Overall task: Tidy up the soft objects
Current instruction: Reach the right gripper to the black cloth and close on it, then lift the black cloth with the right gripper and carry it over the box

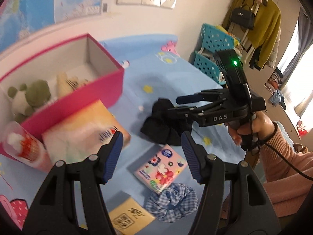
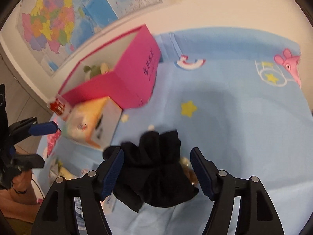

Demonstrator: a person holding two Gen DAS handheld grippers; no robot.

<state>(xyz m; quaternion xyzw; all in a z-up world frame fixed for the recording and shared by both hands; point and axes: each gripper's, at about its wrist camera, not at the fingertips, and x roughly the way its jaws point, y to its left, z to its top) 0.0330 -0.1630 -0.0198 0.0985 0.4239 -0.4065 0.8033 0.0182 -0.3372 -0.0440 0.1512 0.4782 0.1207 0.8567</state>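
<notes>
Right gripper (image 2: 157, 173): jaws stand wide, pads either side of the black scrunchie (image 2: 156, 168), which lies on the bed sheet (image 2: 244, 127). No pad presses on it; nothing is held.

Left gripper (image 1: 151, 156): jaws part-open and empty, poised above the sheet. Beneath and ahead of it lie a pink tissue pack (image 1: 161, 169) and a blue gingham scrunchie (image 1: 172, 202); an orange tissue box (image 1: 82, 129) sits just to its left. The pink box (image 1: 64, 82), up and to the left, already holds a green plush toy (image 1: 33, 96).

Risks, as judged:
- A small amber object (image 2: 188, 171) lies against the black scrunchie by the right-hand pad. Closing here may catch it as well, or pinch sheet fabric.
- The black scrunchie is loose and bunched; a shallow bite may take only a fold and drop it on the way to the pink box.
- The two grippers work close together; the paths could cross.

Legible writing: "DAS" on the right gripper's body in the left wrist view. Printing on the pink box, tissue packs and wall map (image 2: 50, 25) is too blurred to read.
</notes>
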